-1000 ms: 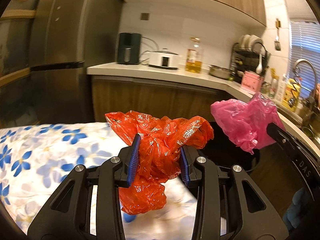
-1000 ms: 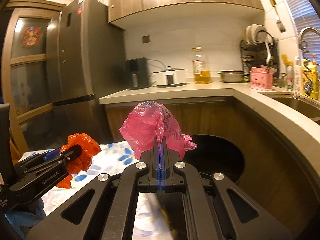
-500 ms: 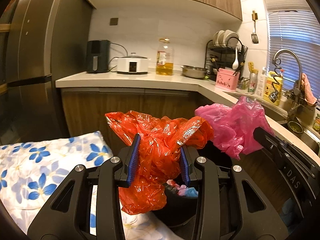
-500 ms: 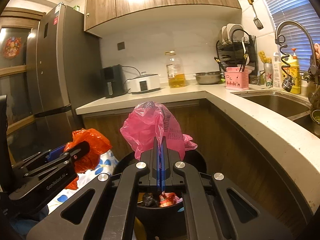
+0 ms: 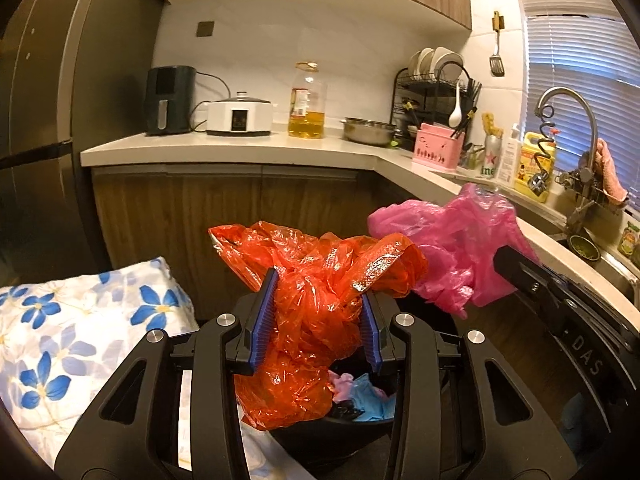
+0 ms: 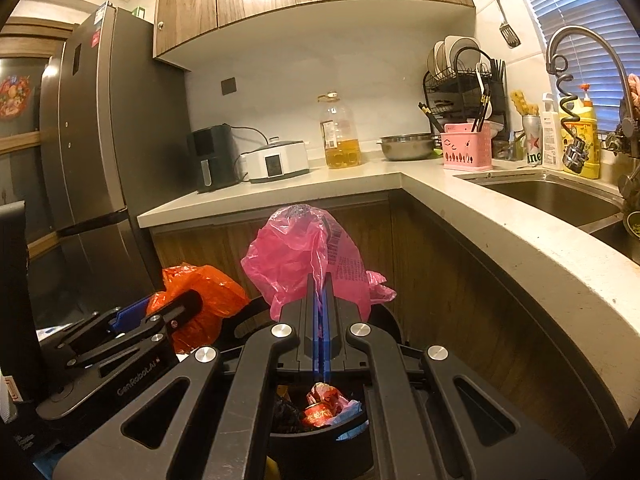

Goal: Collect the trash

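Left wrist view: against a second ago, the flowered cloth (image 5: 80, 332) has slid to the lower left and a black bin (image 5: 360, 428) now sits at bottom centre under the left gripper (image 5: 318, 316). The orange plastic bag (image 5: 316, 312) bulges between both blue pads (image 5: 264, 320), jaws opening but pads touching it on each side; its lower lobe hangs over the bin's rim. Bin contents partly hidden by the bag and fingers; pink and blue scraps show. The pink plastic bag (image 5: 452, 252) sits centre right, at the tip of the right gripper (image 5: 508, 264). Right wrist view: the bin (image 6: 320, 440), earlier far ahead, now lies directly below, red wrapper inside. Right gripper (image 6: 320, 320) clenched tight on the pink bag (image 6: 304, 256), which stands above the fingertips. Left gripper (image 6: 188, 304) at lower left with the orange bag (image 6: 208, 300); its far finger is hidden.
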